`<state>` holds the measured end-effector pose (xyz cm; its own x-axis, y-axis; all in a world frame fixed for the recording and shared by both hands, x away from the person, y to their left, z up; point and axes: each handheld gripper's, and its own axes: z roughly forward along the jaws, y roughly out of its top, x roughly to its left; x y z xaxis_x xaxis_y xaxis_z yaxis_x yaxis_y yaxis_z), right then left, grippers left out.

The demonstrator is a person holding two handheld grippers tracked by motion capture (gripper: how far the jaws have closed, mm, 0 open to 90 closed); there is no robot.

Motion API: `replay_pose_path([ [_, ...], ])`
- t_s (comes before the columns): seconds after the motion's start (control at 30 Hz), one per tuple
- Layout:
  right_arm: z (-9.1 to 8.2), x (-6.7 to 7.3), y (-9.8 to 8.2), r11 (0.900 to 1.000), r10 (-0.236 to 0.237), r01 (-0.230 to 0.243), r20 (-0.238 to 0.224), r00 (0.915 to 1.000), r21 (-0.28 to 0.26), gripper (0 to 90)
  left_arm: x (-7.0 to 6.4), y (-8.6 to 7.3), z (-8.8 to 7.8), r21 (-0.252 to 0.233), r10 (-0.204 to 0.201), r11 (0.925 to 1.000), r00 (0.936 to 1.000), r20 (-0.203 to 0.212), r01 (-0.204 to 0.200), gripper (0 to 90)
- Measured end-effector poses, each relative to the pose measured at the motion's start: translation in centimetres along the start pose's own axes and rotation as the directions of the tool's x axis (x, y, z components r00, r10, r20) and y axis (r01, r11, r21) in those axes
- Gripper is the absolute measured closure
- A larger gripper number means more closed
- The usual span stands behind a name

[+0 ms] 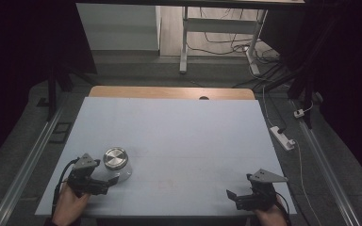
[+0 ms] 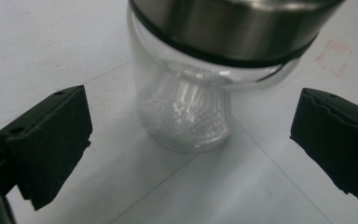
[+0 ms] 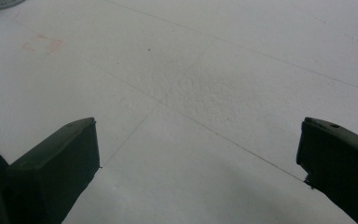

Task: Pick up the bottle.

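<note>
The room is dark, with a grey floor, and a pale blue-white worktop (image 1: 179, 136) takes the middle of the high view. On its far edge a strip of bare wood (image 1: 169, 92) shows.

On the worktop, at about 8 o'clock from its middle, stands a glass jar (image 1: 117, 164) with a round metal lid (image 1: 115, 157). The jar is upright and its lid is on. In the left gripper view the jar (image 2: 186, 112) is close in front of the camera, its glass wall clear and its bottom ribbed, and the steel lid (image 2: 233, 23) with a dark ring under it is at 12 o'clock.

The left tongs (image 1: 104, 182) lie just beside the jar, at its 7 o'clock side, held by the person's left hand (image 1: 69, 203). Their jaws are spread wide: in the left gripper view one black jaw stands at each side of the jar, and neither of them touches the glass.

The right tongs (image 1: 238, 197) are well apart from the jar, near the front edge of the worktop at about 4 o'clock, in the right hand (image 1: 269, 216). Their jaws are also spread and hold nothing; in the right gripper view there is bare worktop (image 3: 205, 93) between them, with thin seam lines and a faint red square mark (image 3: 42, 44) at 10 o'clock.

On the floor to the right of the worktop lies a white power strip (image 1: 283, 137) with its cables.
</note>
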<state>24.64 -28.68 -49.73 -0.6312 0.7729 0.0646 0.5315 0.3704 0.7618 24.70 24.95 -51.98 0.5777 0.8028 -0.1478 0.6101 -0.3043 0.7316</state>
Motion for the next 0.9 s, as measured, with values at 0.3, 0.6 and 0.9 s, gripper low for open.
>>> replay_pose_path([
  [0.3,0.0,0.0,0.0,1.0,-0.011,0.011,-0.008,0.9999,0.001,0.0,0.2,1.0,1.3,0.009,0.026,0.9996,0.9997,0.005,-0.026,0.0],
  [0.6,0.1,0.0,0.0,1.0,-0.008,0.008,-0.013,0.9999,0.002,0.0,0.3,1.9,2.2,0.003,0.054,0.9985,0.9984,0.014,-0.054,0.0],
  [0.9,0.1,0.0,0.0,1.0,-0.009,0.009,-0.014,0.9999,0.003,0.0,0.3,2.3,2.7,0.003,0.095,0.9955,0.9955,0.008,-0.095,2.7],
])
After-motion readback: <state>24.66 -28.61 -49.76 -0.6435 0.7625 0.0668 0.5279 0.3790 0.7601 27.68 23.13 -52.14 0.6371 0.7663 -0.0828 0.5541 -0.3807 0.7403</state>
